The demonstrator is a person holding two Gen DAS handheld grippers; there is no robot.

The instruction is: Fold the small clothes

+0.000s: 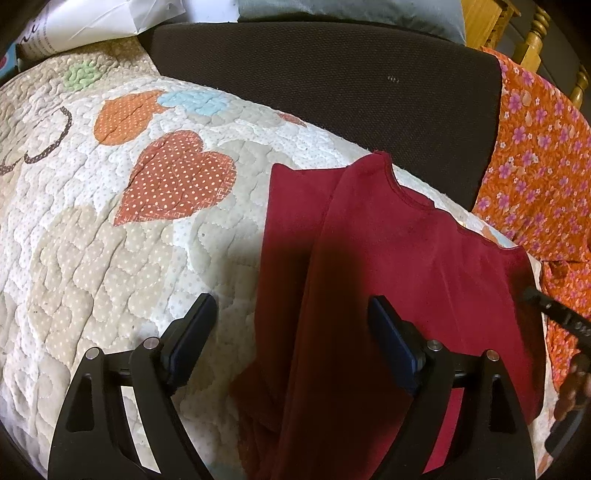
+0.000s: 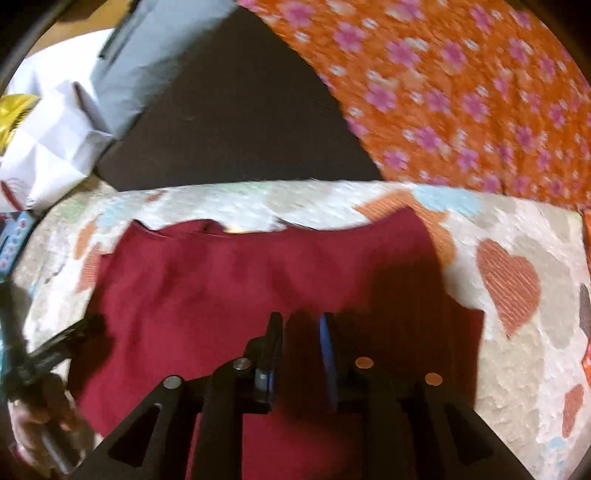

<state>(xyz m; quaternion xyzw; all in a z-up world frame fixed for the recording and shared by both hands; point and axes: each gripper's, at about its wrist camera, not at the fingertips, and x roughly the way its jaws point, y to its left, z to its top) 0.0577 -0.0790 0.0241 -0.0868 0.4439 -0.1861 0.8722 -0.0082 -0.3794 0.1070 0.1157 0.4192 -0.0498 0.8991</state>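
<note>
A dark red garment (image 1: 388, 266) lies on the heart-patterned quilt (image 1: 92, 240), one side folded over the middle in a long flap. My left gripper (image 1: 291, 310) is open and empty, hovering just above the garment's left part. In the right wrist view the same garment (image 2: 221, 288) lies spread out. My right gripper (image 2: 301, 321) hangs over its near edge with the jaws a narrow gap apart and nothing between them. The view is blurred. The other gripper shows at the left edge (image 2: 55, 350).
A dark brown cushion (image 1: 332, 85) lies behind the quilt. An orange floral cloth (image 1: 546, 177) lies to the right of the garment. White paper bags (image 2: 55, 122) and a grey pillow (image 1: 351, 11) sit at the back. Wooden furniture (image 1: 517, 33) stands at the far right.
</note>
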